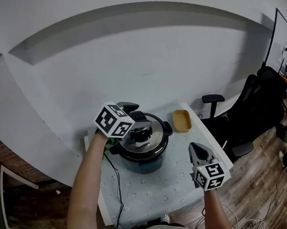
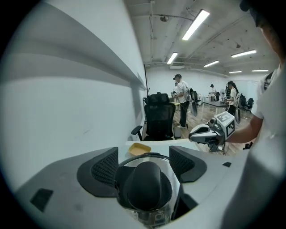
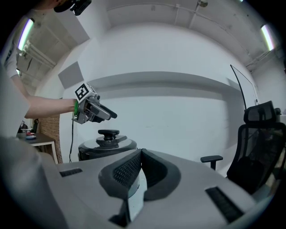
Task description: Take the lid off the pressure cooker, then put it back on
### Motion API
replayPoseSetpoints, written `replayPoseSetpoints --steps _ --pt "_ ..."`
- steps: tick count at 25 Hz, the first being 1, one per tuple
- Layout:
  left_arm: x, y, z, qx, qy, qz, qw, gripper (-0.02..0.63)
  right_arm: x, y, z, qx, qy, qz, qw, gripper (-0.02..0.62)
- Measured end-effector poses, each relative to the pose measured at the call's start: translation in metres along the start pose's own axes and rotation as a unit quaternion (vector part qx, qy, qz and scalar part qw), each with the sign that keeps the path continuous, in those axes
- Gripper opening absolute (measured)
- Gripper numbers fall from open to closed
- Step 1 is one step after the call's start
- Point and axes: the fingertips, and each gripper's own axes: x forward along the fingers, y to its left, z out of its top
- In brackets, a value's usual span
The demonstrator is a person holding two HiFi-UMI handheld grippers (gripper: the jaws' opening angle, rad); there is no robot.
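Note:
A dark pressure cooker [image 1: 143, 161] stands on a small light table [image 1: 159, 192], and its steel lid [image 1: 151, 144] with a black knob [image 1: 141, 134] rests on the pot. My left gripper [image 1: 133, 112] hovers just above the knob [image 2: 147, 183], jaws open, with the pads [image 2: 106, 168] on either side and clear of it. In the right gripper view a gap shows between the left gripper [image 3: 112, 115] and the knob [image 3: 108, 133]. My right gripper [image 1: 193, 147] is shut and empty, off to the cooker's right near the table's front corner, with its tips [image 3: 140, 153] together.
A yellow tray [image 1: 181, 121] lies on the table behind and right of the cooker. A black cable [image 1: 117, 187] runs off the table's left front. A black office chair [image 1: 243, 121] stands to the right, and a white wall rises close behind the table.

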Motion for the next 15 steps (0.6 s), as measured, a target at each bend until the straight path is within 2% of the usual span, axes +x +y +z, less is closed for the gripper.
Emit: replayPoseSetpoints --steps 3,7,9,12,15 --pt "-0.016 0.003 -0.007 -0.029 -0.046 0.056 0.9970 0.330 0.006 0.012 0.008 -0.007 -0.005 0.013 1.000 0.002" --pt "-0.048 0.004 -0.023 -0.065 -0.109 0.132 0.9831 0.328 0.017 0.030 0.021 -0.017 -0.014 0.032 0.999 0.002" --pt "-0.066 -0.001 -0.033 -0.076 -0.132 0.168 0.9739 0.328 0.023 0.042 0.026 -0.022 -0.019 0.042 0.999 0.002" --pt "-0.090 -0.011 -0.052 -0.097 -0.163 0.232 0.9541 0.328 0.030 0.061 0.034 -0.029 -0.024 0.058 0.998 0.002" --pt "-0.105 -0.022 -0.069 -0.105 -0.183 0.275 0.9378 0.327 0.036 0.076 0.040 -0.034 -0.028 0.070 0.997 0.002"
